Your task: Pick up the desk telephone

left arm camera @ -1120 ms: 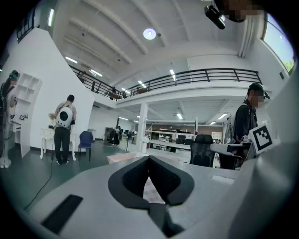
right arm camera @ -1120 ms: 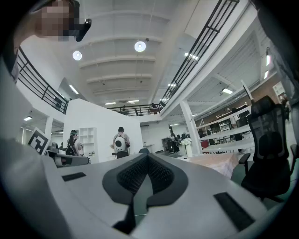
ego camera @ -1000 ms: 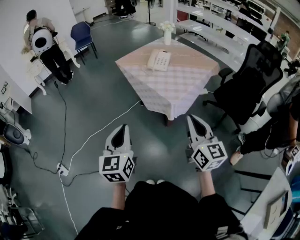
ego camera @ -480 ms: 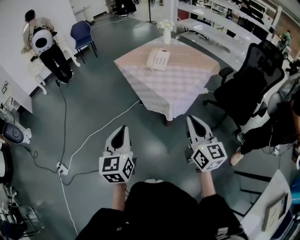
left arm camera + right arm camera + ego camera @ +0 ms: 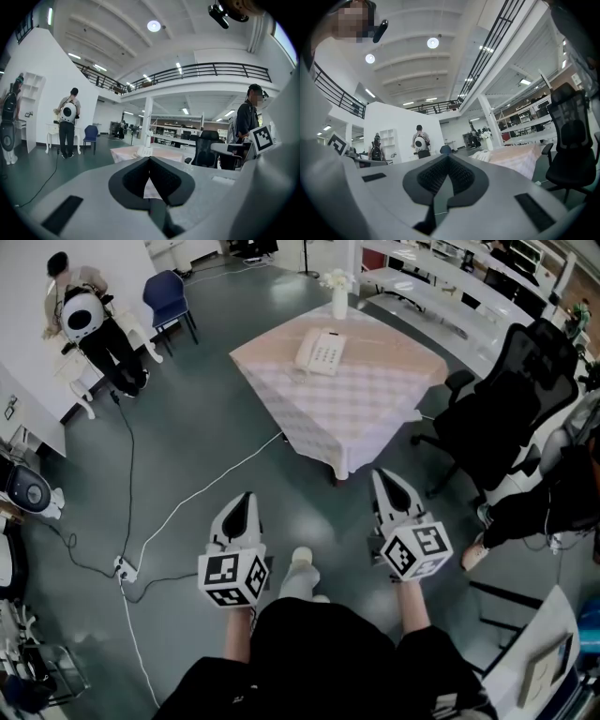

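A cream desk telephone (image 5: 321, 351) lies on the far half of a small table (image 5: 361, 404) covered with a pale pink checked cloth. Both grippers are held out over the floor well short of the table, several steps from the phone. My left gripper (image 5: 247, 497) is shut with nothing in it, and its closed tips (image 5: 149, 160) point toward the table (image 5: 129, 153). My right gripper (image 5: 382, 475) is also shut and empty. Its view shows the table (image 5: 519, 158) off to the right, beyond its closed tips (image 5: 448, 158).
A white vase with flowers (image 5: 337, 294) stands at the table's far corner. A black office chair (image 5: 506, 409) is right of the table. A white cable (image 5: 202, 505) and power strip (image 5: 122, 569) lie on the floor at left. A person (image 5: 89, 324) and blue chair (image 5: 167, 298) are at far left.
The table and phone have drifted slightly in the head view as the person walks toward them. A shoe has stepped forward between the grippers. Both grippers stay shut.
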### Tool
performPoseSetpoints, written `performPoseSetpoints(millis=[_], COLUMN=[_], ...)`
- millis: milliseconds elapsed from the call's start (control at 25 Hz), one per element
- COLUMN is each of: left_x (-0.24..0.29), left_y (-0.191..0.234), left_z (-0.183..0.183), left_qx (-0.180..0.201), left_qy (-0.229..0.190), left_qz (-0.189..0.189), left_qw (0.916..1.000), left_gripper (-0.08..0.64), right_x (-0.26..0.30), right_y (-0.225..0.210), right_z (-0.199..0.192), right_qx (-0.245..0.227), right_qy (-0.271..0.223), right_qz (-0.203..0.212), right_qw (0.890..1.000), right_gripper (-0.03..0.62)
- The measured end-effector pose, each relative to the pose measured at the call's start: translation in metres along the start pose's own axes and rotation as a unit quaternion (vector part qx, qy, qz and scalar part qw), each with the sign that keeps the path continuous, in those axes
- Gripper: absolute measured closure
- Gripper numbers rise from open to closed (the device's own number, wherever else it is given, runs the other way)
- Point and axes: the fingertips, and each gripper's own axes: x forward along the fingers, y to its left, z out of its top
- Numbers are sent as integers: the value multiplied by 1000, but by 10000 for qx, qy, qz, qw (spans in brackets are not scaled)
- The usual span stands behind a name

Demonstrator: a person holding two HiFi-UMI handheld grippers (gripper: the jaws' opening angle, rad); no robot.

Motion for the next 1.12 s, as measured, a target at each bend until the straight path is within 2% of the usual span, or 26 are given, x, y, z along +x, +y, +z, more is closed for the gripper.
performPoseSetpoints(millis=[400,920,1120], left_x=[63,184,213], left_y=[29,82,102], left_z=[1,26,39], left_qx=[-59,-69,-177], left_qy=[143,230,51], left_qz=[-61,-470,-563], left_qw=[9999,9986,9982], left_gripper=[560,560,560], right_x=[62,180,212], right_y=[-25,-58,-67], right_z=[-14,-13,-16], right_qx=[133,193,237], right_qy=[160,163,89], right_qz=[-77,-422,-586], right_qw=[9998,9988,9980], right_gripper=[600,600,600])
